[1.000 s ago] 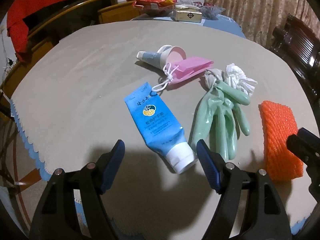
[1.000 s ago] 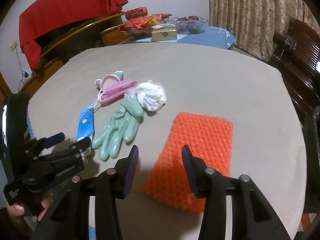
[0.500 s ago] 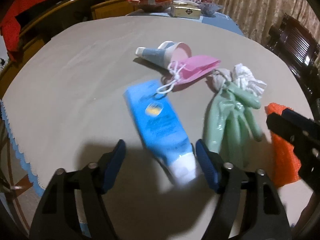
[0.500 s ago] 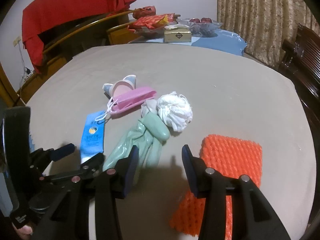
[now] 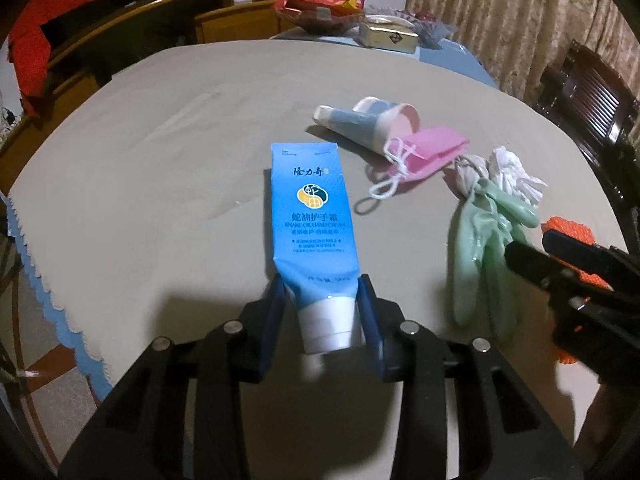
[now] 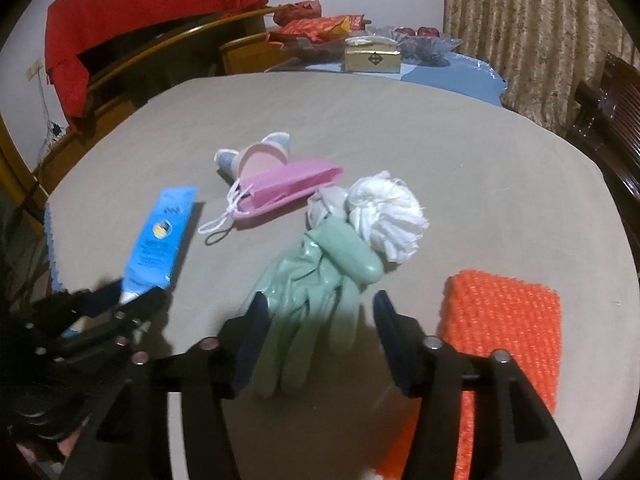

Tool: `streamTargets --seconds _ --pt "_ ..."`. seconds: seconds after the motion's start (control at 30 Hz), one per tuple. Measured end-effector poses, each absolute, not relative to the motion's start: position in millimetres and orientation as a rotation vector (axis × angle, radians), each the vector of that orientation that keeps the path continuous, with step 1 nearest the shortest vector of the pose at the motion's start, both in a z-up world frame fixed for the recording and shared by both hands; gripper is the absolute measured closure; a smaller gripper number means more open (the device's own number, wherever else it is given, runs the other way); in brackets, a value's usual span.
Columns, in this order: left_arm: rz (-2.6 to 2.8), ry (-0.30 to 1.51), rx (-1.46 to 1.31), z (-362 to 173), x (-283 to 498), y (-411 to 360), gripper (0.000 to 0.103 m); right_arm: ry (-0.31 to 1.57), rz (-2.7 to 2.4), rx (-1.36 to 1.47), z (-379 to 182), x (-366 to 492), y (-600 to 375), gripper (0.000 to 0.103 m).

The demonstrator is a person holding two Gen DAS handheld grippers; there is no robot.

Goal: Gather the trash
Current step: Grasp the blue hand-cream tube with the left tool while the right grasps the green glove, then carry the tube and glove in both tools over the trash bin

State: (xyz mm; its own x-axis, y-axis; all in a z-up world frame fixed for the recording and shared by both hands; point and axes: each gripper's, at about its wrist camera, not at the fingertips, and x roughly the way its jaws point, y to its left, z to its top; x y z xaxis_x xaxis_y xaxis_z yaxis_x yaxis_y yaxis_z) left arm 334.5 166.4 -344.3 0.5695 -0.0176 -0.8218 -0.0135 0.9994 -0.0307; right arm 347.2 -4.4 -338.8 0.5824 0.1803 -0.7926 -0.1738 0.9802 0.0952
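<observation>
A blue hand-cream tube lies on the grey table, white cap towards me. My left gripper is closing, and its blue pads touch both sides of the tube just above the cap. In the right wrist view the same tube runs into the left gripper. My right gripper is opening. The fingers of a green rubber glove lie between its jaws, and the pads stand clear of them. Behind the glove sit a white crumpled tissue, a pink mask and a tipped paper cup.
An orange foam net lies right of the glove. At the far end of the table are a gold box and snack bags. A dark wooden chair stands at the right. The blue scalloped edge is at the near left.
My left gripper has moved up onto the tube's cap end and its jaws have narrowed around it. My right gripper has shifted left from the orange net to the green glove and widened.
</observation>
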Motion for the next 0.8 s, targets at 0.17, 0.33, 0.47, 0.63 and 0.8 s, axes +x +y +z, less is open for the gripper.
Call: streamTargets --seconds 0.17,0.33,0.47,0.63,0.8 --pt "0.011 0.971 -0.045 -345.0 336.0 177.1 0.068 0.981 0.224 0.006 -356.5 351.5 3.2 0.066" --pt "0.010 0.969 -0.046 -342.0 333.7 176.3 0.068 0.984 0.242 0.027 -351.7 350.1 -1.5 0.091" --pt "0.006 0.959 -0.044 -334.5 330.3 169.8 0.068 0.961 0.259 0.037 -335.9 341.7 -5.7 0.094" --pt "0.005 0.944 -0.043 -319.2 316.7 163.6 0.068 0.923 0.293 0.044 -307.9 324.8 -10.5 0.094" --pt "-0.001 0.935 -0.032 -307.1 301.9 152.8 0.068 0.898 0.309 0.051 -287.4 311.1 -19.0 0.095"
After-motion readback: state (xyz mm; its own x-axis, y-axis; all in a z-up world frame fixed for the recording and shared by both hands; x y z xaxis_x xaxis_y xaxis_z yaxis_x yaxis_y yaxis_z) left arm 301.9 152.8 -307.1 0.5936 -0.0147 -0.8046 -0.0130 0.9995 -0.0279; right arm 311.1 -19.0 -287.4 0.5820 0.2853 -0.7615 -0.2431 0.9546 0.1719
